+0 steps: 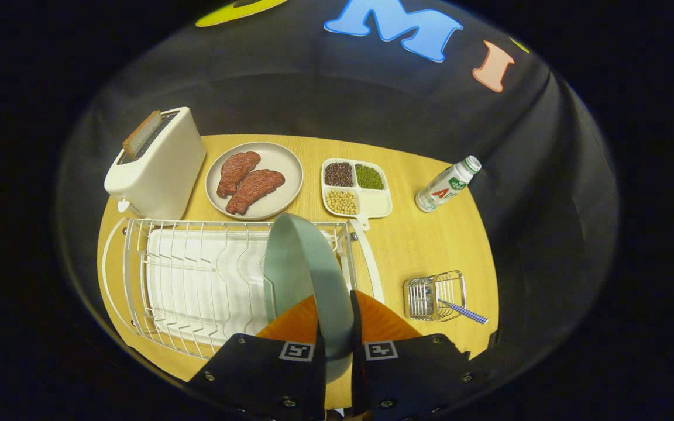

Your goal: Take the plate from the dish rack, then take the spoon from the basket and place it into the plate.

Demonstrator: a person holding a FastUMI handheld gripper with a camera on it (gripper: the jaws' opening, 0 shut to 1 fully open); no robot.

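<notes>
I have the gripper (335, 327) clamped on the grey-green plate (305, 266), one finger pressing each face of it, so the plate stands on edge between the fingers and rises ahead of them over the right end of the white wire dish rack (196, 280). I cannot tell whether its lower rim touches the rack. To the right of the fingers, on the wooden table (419, 245), sits the small wire basket (433, 295) with the spoon (463, 311) lying in it, its blue checked handle poking out to the right. Beyond the rack I see a white toaster (158, 166), a plate of meat slices (254, 179), a divided tray of beans (356, 187), and a small bottle (448, 184) lying tilted.
</notes>
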